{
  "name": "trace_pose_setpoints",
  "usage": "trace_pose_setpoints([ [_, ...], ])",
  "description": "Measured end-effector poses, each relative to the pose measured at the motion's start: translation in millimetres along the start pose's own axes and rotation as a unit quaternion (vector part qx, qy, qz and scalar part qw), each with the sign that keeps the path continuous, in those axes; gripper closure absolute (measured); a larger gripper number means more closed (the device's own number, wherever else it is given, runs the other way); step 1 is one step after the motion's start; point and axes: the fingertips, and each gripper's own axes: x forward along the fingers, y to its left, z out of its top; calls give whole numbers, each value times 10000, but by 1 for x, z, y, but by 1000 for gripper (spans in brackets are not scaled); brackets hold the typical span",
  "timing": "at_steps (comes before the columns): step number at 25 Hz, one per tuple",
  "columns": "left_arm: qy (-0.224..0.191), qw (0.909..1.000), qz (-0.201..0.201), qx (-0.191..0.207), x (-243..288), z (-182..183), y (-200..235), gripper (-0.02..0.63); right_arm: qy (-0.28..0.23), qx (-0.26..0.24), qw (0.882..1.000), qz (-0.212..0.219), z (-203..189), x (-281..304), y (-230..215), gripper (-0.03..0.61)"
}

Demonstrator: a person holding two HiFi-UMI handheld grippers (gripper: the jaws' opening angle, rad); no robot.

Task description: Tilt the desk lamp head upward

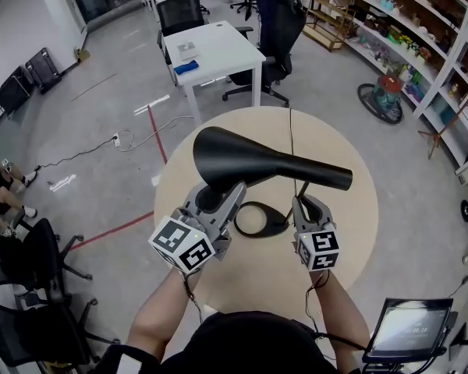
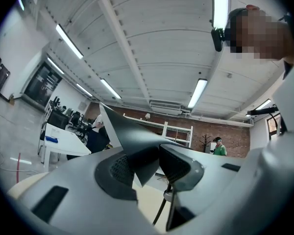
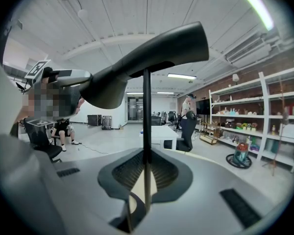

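On the round beige table [image 1: 265,267], near its centre, stood the black desk lamp [image 1: 285,167], with both grippers on it.

Hidden or unclear:
- From the head view the lamp head [image 1: 234,156] covered its own joint with the stem [image 3: 146,111], and the shade's underside faced away from that camera.
- The oval base [image 1: 259,221] was partly blocked by the left gripper [image 1: 214,199] and the right gripper [image 1: 306,202].
- A thin dark cord [image 1: 291,139] crossed the far half of the table and disappeared behind the lamp head.
- The left gripper view showed only a dark wedge of the flared shade. The rest was cut off by the gripper body.
- Below that wedge ran a thin dark line, stem or cord. I could not tell which.

Jaws:
- Left: the pads [image 2: 120,168] were clamped on the wedge of the shade's wide end, one either side.
- Right: the pads [image 3: 130,173] were closed on the thin upright stem, which ran straight up between them to the head.

Orientation:
- In the head view the head's long axis ran left to right across the table. The broad flared end was at the person's left and the narrow blunt end at the right.
- In the right gripper view the head crossed the top of the stem at a slant. The narrow end sat higher in frame than the flared end.
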Motion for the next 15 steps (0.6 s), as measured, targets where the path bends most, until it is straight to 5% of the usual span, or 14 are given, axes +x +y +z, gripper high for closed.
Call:
trace_pose_setpoints([
  [5, -23, 9999, 23, 132, -1, 8, 1, 471, -100, -18, 9999, 17, 1, 0, 2, 537],
  [15, -274, 9935, -64, 1099, -2, 51, -7, 471, -161, -131, 9996, 164, 1, 4, 12, 537],
])
